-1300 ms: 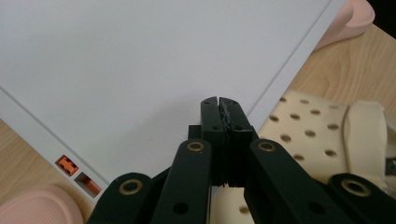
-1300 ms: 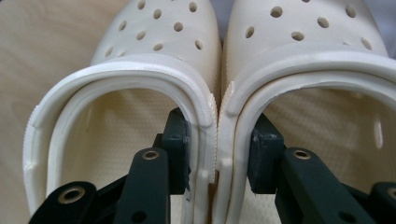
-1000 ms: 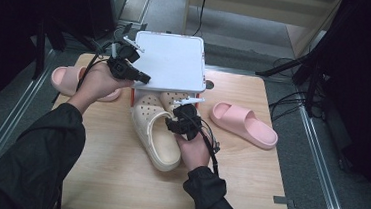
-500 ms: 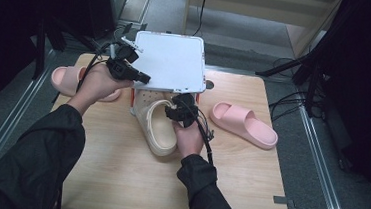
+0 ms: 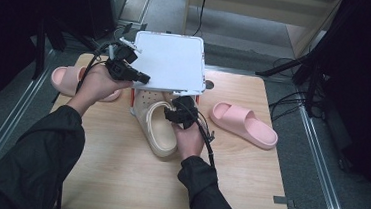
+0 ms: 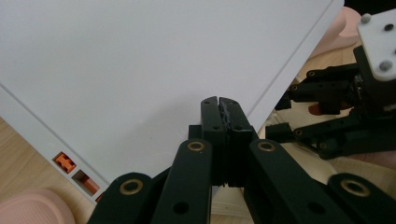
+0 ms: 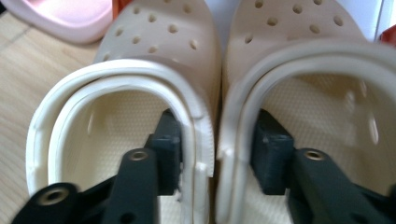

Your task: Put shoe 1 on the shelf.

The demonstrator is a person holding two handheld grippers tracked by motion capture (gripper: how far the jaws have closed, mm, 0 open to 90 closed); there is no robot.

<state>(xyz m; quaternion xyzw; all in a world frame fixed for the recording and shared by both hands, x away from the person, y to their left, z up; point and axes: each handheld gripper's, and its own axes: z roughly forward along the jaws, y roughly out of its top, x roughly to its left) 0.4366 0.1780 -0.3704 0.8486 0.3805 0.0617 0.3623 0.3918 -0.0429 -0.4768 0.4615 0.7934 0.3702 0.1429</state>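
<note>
My left gripper (image 5: 143, 77) is shut on the near edge of a white box lid (image 5: 169, 65) and holds it tilted up; in the left gripper view its jaws (image 6: 219, 105) meet against the lid (image 6: 140, 60). Two cream perforated clogs (image 5: 159, 127) lie side by side with their toes under the lid. My right gripper (image 5: 178, 111) has one jaw inside the left clog (image 7: 126, 93) and one inside the right clog (image 7: 317, 84). The clogs' adjoining walls stand between its jaws (image 7: 217, 151), which have just been opening, so the pads no longer squeeze them.
One pink slide (image 5: 244, 123) lies on the wooden table (image 5: 247, 189) to the right of the clogs, another pink slide (image 5: 65, 80) at the far left behind my left hand. Orange clips (image 6: 65, 163) show on the lid's rim.
The right hand has pushed the pair of clogs away from the person, toes further under the raised lid, and its jaws have widened. The left hand and lid stay put.
</note>
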